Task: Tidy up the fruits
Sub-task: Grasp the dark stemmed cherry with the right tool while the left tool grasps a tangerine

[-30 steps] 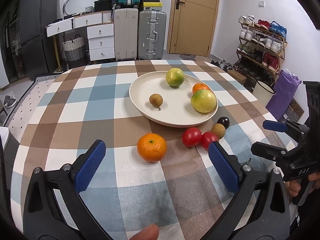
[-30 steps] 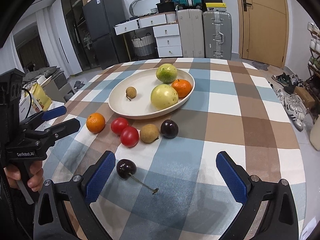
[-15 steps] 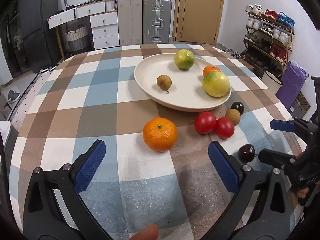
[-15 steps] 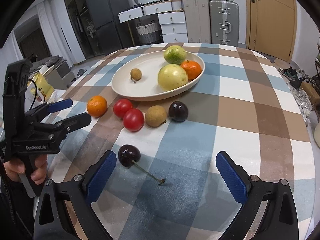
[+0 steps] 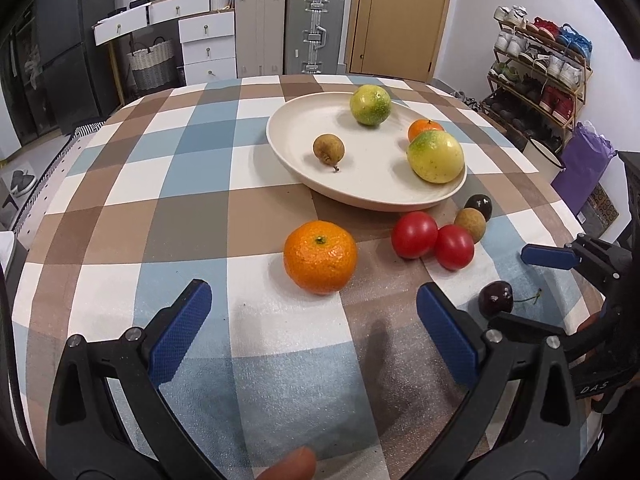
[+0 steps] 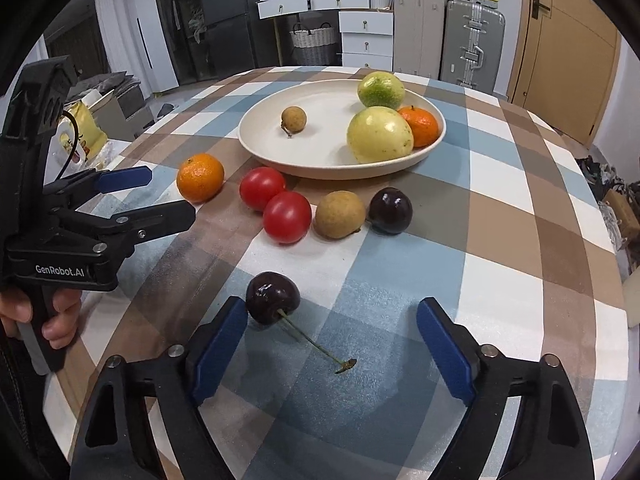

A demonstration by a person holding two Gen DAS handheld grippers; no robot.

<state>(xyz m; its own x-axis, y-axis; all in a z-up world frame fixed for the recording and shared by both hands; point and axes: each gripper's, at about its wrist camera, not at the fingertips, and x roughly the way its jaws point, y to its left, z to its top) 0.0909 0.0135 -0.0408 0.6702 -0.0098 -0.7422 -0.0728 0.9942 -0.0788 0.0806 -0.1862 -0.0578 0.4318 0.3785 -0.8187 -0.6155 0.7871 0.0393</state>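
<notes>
A cream plate (image 5: pixel 372 196) (image 6: pixel 320 166) on the checked tablecloth holds a longan, two green-yellow fruits and a small orange. On the cloth in front of it lie an orange (image 5: pixel 320 257) (image 6: pixel 200 177), two red tomatoes (image 5: pixel 414 234) (image 6: pixel 287 217), a brown longan (image 6: pixel 339 214), a dark plum (image 6: pixel 390 211) and a dark cherry with a stem (image 6: pixel 273 298) (image 5: pixel 495 298). My left gripper (image 5: pixel 314 334) is open, just short of the orange. My right gripper (image 6: pixel 332 346) is open, the cherry by its left finger.
The round table's edge curves close on both sides. Beyond it stand white drawers (image 5: pixel 206 46), suitcases (image 5: pixel 314 28), a wooden door (image 5: pixel 400 16), a shoe rack (image 5: pixel 540 72) and a purple bag (image 5: pixel 582 164). A cardboard box and yellow bag (image 6: pixel 80 136) sit left on the floor.
Both grippers have moved forward and lower toward the fruit. The orange now sits nearer my left gripper, and the cherry has come up against my right gripper's left finger.
</notes>
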